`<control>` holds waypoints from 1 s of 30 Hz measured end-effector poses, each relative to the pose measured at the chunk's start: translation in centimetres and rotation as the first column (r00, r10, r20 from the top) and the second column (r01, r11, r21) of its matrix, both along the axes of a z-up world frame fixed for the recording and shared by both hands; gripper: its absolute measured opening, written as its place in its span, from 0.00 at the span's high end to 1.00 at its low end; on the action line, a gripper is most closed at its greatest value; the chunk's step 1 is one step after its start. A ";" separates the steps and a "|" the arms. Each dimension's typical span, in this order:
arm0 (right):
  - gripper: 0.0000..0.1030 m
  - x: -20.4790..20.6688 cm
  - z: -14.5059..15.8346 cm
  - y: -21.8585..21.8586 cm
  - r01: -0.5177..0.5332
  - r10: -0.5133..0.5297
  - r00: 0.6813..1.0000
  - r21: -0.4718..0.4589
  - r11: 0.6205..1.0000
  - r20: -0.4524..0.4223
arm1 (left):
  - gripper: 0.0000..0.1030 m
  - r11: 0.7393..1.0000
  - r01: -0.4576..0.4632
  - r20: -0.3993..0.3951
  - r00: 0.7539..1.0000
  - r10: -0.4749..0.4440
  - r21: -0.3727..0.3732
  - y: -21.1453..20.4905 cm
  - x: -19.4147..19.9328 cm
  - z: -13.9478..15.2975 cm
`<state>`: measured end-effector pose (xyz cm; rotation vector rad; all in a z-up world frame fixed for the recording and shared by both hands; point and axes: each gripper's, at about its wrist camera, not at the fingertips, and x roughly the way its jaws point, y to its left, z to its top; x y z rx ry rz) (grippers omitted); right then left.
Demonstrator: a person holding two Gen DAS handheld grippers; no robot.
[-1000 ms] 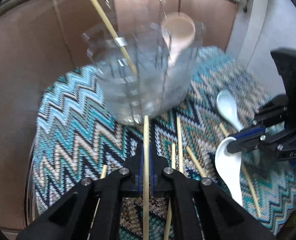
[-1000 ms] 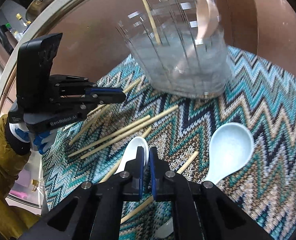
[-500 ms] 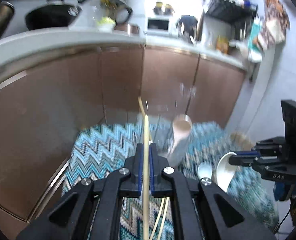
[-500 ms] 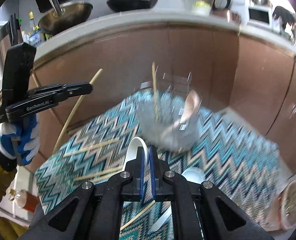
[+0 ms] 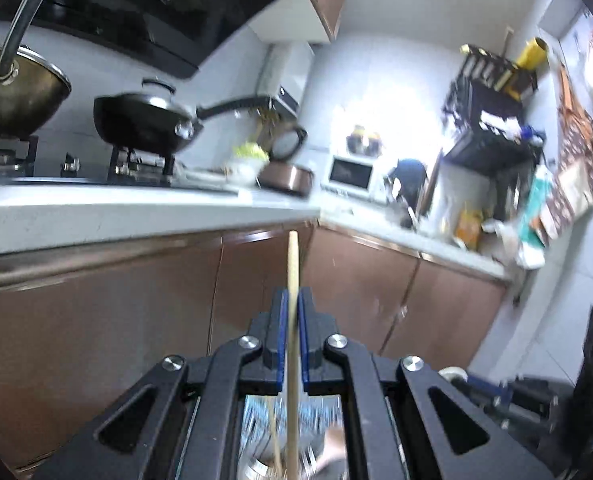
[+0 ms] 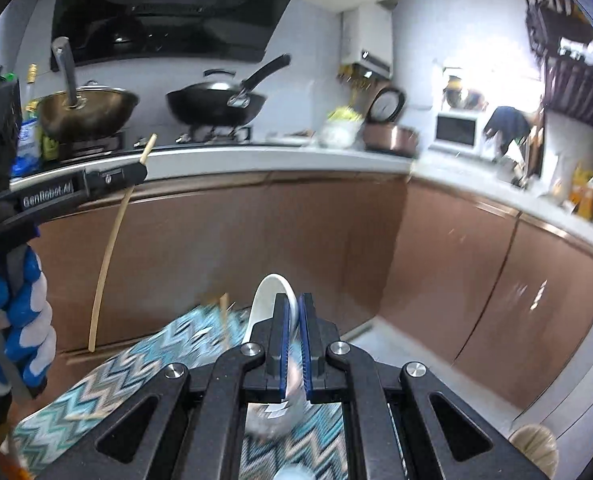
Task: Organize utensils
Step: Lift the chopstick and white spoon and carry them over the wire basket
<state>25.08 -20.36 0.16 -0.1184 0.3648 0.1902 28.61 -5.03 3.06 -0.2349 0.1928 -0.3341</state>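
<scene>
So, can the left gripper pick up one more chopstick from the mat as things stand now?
Probably not. The left gripper is already shut on a chopstick, so its jaws are taken. It is also held up above the mat, pointing at the cabinets. It must first let go of this one.

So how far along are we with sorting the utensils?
Partly done, at most. The clear holder is too blurred here to tell what is already in it. In hand: the left gripper is shut on a chopstick, and the right gripper is shut on a white spoon. Left: at least one chopstick lies on the zigzag mat.
</scene>
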 end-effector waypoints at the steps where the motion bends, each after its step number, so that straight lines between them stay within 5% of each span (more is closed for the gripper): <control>1: 0.95 0.4 -0.2 0.0 0.010 -0.010 1.000 -0.004 1.000 0.009 | 0.95 1.000 -0.019 0.017 1.000 0.019 -0.013 -0.4 0.5 0.0; 11: 0.95 4.3 -5.2 0.5 0.086 -0.084 0.995 -0.033 0.996 0.057 | 0.95 0.984 -0.172 0.086 0.981 0.176 -0.055 -3.6 4.1 -5.8; 21: 0.92 5.6 -9.7 1.1 0.069 -0.068 0.997 -0.011 0.998 0.042 | 0.94 0.975 -0.220 0.088 0.971 0.223 -0.042 -4.4 4.6 -10.8; 30: 0.75 4.2 -8.9 0.4 0.060 -0.061 0.997 0.016 0.998 0.050 | 0.69 0.980 -0.199 0.073 0.977 0.200 -0.011 -3.1 2.3 -10.3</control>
